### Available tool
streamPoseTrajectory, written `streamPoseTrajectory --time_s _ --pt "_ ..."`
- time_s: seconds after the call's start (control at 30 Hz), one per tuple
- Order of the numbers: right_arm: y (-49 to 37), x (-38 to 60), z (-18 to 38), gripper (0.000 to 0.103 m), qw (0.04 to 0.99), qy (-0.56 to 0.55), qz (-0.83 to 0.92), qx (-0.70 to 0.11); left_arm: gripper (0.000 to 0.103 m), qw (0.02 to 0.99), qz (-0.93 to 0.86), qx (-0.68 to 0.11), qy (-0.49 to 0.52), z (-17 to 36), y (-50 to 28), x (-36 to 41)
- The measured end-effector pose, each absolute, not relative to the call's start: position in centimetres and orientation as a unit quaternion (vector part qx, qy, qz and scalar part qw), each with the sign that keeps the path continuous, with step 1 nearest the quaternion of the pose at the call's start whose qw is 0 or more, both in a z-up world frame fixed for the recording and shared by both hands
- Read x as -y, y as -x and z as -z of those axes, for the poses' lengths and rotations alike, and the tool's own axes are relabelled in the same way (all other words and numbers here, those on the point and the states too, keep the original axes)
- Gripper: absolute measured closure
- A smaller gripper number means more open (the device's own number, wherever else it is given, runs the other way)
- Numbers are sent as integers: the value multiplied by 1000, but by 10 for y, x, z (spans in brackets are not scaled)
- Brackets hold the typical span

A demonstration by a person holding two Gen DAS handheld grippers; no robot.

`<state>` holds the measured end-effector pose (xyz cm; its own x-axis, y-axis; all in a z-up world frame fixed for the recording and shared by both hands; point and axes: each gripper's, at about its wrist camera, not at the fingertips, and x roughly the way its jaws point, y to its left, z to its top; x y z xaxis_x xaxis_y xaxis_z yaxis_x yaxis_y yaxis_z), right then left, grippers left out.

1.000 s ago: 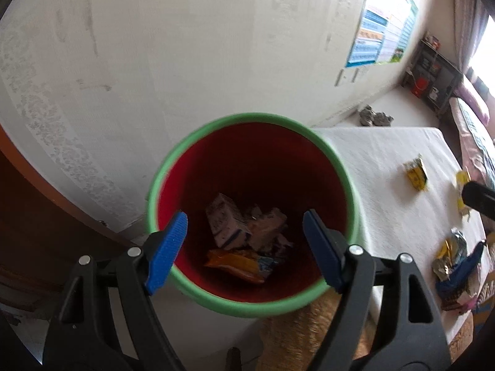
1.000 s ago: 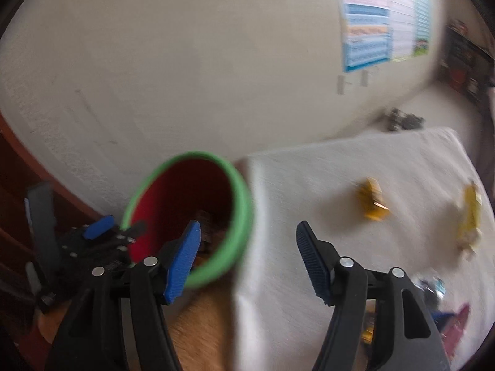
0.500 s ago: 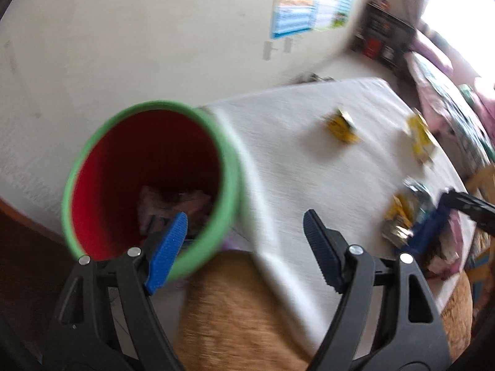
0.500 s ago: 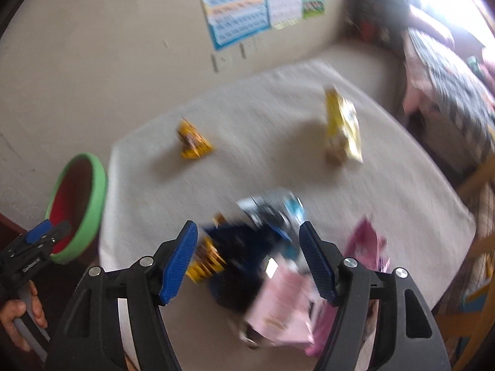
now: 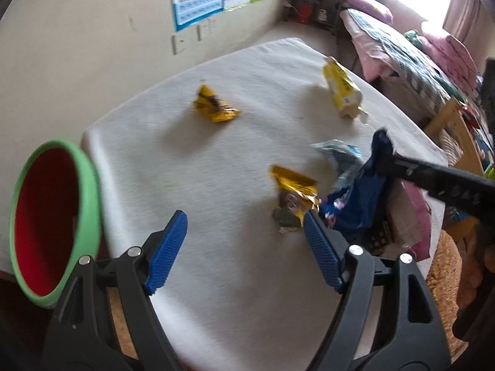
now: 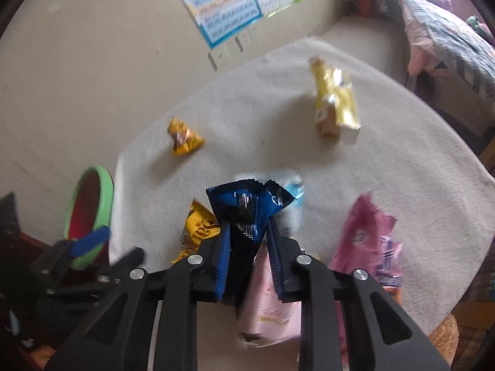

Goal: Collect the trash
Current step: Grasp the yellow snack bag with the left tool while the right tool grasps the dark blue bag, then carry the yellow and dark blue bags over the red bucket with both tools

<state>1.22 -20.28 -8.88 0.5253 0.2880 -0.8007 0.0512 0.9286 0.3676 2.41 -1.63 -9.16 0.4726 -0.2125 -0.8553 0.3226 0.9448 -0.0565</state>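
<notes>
- right gripper (image 6: 247, 247) just clamped its jaws onto the dark blue wrapper (image 6: 249, 207); left gripper (image 5: 244, 247) gapes wide, nothing in it
- white tablecloth (image 5: 216, 160) with scattered wrappers, green-rimmed bin (image 5: 55, 222) at its left edge
- wall poster (image 6: 225, 3) and bed (image 5: 402, 46) at the back

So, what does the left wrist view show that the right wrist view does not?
Only the left wrist view shows the open left gripper with nothing between its fingers. Only the right wrist view shows the right gripper, whose jaws have just closed, pinching the blue wrapper up close, and the whole pink bag. Both show the bin, the white table and the yellow packet.
</notes>
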Motion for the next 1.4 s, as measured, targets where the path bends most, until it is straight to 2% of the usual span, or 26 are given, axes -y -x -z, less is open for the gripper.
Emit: streamPoseTrajectory --time_s 0.27,0.33,0.4,0.5,0.57,0.6,0.93,1.2,1.4 --pt "-3 228 76 81 863 -193 -49 -465 30 827 193 -526 -52 116 -38 53" --pt "-3 231 77 81 861 -200 -48 -465 42 818 192 -540 -57 126 -42 59" --pt "-2 232 77 81 860 -203 -48 -465 68 807 193 -555 -59 134 -43 62" --pt "-2 232 74 81 863 -199 -50 -462 83 804 197 -559 -46 134 -41 56" --pt "-2 231 71 81 865 -198 -53 -458 87 812 191 -550 -39 127 -38 48" --pt "-2 230 68 81 866 -197 -55 -456 93 818 186 -543 -32 122 -36 41" --pt "-10 200 52 81 875 -164 -77 -449 93 860 131 -493 8 79 -27 -17" --pt "-21 155 79 81 849 -140 -111 -497 93 869 109 -482 -11 74 -19 -40" --pt "-18 135 73 81 856 -122 -122 -487 93 878 90 -470 -2 68 -17 -62"
